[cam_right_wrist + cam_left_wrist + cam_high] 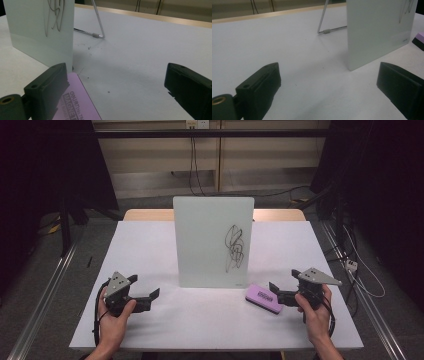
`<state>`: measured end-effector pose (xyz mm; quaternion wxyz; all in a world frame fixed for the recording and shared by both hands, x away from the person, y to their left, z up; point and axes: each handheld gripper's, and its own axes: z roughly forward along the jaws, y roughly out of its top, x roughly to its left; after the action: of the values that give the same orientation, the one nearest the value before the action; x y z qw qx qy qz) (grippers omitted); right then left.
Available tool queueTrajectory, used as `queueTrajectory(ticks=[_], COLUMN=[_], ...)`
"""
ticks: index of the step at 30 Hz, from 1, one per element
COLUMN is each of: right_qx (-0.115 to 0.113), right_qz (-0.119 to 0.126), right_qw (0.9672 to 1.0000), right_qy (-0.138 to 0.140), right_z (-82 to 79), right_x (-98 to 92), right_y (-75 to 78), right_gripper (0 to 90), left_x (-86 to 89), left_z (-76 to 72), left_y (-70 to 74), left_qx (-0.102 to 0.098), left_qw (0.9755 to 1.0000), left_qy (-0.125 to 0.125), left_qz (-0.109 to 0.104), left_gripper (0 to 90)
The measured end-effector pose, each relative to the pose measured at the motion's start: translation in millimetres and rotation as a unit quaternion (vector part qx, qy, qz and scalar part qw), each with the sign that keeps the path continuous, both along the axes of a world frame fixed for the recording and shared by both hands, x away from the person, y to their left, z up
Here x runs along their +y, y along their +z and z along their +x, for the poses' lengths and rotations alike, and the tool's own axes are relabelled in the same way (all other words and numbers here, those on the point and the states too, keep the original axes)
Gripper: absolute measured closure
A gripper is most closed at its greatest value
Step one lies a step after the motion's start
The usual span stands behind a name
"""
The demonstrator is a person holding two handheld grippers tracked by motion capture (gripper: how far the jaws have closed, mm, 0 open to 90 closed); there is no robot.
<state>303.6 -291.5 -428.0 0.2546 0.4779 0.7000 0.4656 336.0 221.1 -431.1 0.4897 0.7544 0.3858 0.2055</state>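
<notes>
The upright white board [213,241] stands on the white counter [150,245], ahead of and between both hand-held grippers. Its rear is hidden in the high view; the gripper views show a thin wire stand [324,22] propping it from behind, the upper end cut off by the frame edge. A black scribble [235,247] sits on the board's face toward the right hand-held gripper's side; it forms no readable characters. A small mark at the board's lower corner [405,39] is too faint to read.

The purple eraser [263,298] lies flat on the counter, just in front of the right hand-held gripper [281,293], close to its jaw tips and near the board's lower edge. In the right gripper view the eraser [76,100] runs partly behind the left-side jaw and is cut off at the bottom of the frame. Legible print on it reads "MAGNET", with a smaller line above that appears to begin "deli" followed by "No.78"; the remainder is hidden or cut off.

The left hand-held gripper [147,297] rests low over bare counter, jaws spread wide with nothing between them. The right hand-held gripper likewise has its jaws wide apart, holding nothing. Each is gripped by a hand [114,320]; the forearms are cut off at the lower frame edge. Dark specks dot the counter near the stand's foot.
</notes>
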Motion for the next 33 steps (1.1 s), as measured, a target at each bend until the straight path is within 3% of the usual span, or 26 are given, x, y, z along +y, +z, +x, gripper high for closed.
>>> queueTrajectory(ticks=[6, 7, 33], right_qx=[-0.001, 0.000, -0.007], right_qz=[0.000, -0.002, -0.015], right_qw=[1.0000, 1.0000, 0.9996], right_qy=[0.004, 0.007, 0.022], right_z=[-0.4, -0.4, -0.8], right_x=[1.3, 1.4, 6.1], right_y=[0.6, 0.4, 1.3], right_gripper=[4.6, 4.5, 4.8], left_x=[-0.6, 0.6, -0.3], left_z=[0.5, 1.7, 3.1], left_y=[-0.1, -0.6, -3.4], left_qx=[-0.001, 0.001, 0.007], left_qw=[1.0000, 1.0000, 0.9999], left_qy=[0.002, -0.001, 0.003], left_qz=[-0.005, 0.003, 0.011], left_gripper=[5.2, 5.2, 5.1])
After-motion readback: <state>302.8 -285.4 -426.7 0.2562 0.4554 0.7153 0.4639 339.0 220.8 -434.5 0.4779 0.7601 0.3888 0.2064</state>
